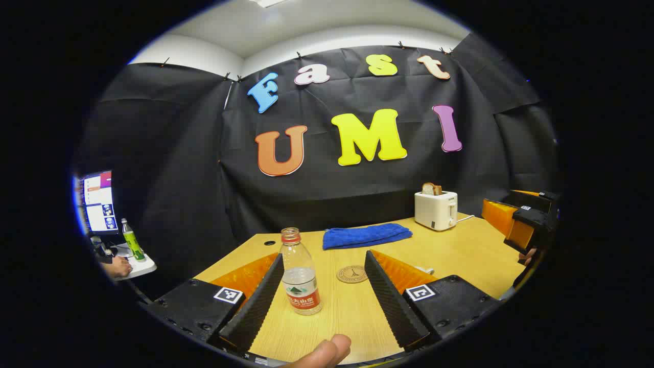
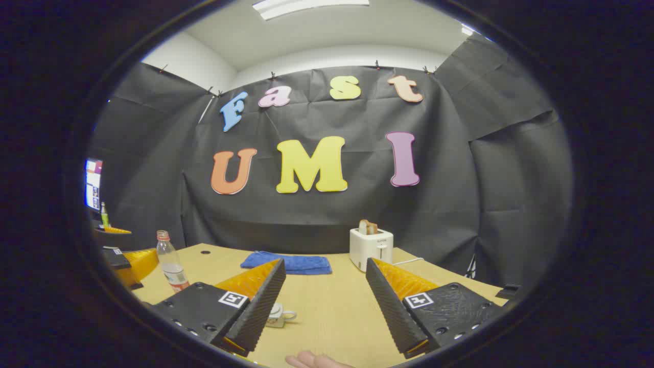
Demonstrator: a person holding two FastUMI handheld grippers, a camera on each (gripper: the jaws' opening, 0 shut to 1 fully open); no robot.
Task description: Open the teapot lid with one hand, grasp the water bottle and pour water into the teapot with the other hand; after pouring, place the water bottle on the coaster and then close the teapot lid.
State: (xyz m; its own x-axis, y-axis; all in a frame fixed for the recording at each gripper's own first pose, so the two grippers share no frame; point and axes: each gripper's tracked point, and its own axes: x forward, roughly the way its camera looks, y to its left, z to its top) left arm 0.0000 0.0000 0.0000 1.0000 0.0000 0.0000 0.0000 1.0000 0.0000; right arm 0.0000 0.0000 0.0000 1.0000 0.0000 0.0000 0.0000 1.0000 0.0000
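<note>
Wooden table [image 1: 460,250] carrying everything. Left gripper [image 1: 323,301] hovering low with fingers spread wide, gripping nothing — water bottle [image 1: 300,273] standing upright between them, nearer left finger, contact unclear. Round coaster [image 1: 352,274] lying just beyond, bare. Right gripper [image 2: 323,306] likewise gaping and empty; teapot [image 2: 279,315] sitting low behind its left finger, mostly hidden, lid state unclear. Farther back, blue towel [image 1: 366,235] lying folded; white toaster [image 1: 436,209] holding bread near cloth wall.
</note>
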